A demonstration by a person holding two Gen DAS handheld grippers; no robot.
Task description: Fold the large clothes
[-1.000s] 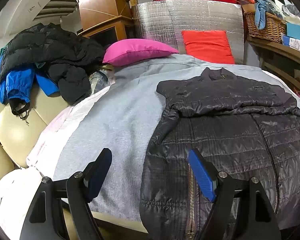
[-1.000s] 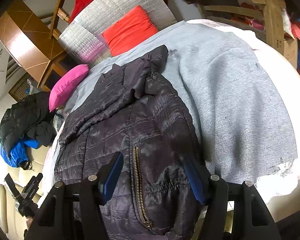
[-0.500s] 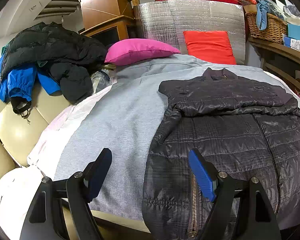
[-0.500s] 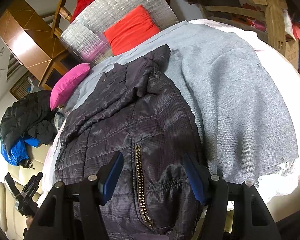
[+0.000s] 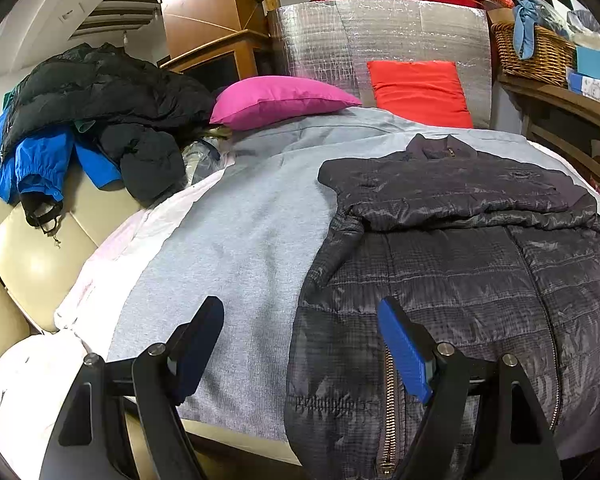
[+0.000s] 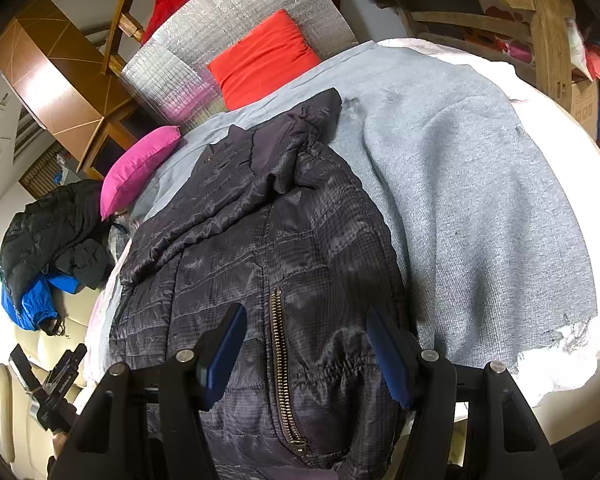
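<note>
Your left hand-held gripper (image 5: pixel 300 344) and right hand-held gripper (image 6: pixel 306 354) hover released over the dark jacket (image 5: pixel 460 272) on the bed (image 5: pixel 240 240), lower frame.

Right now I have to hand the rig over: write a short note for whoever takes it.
Left tool: open, empty, over the jacket's left hem edge.
Right tool: open, empty, over the hem by the zipper.
Jacket lies flat on the grey sheet, collar far from you.
Done: both sleeves folded across the chest.
Left: fold the body, hem toward collar. More coats wait on the sofa.
</note>
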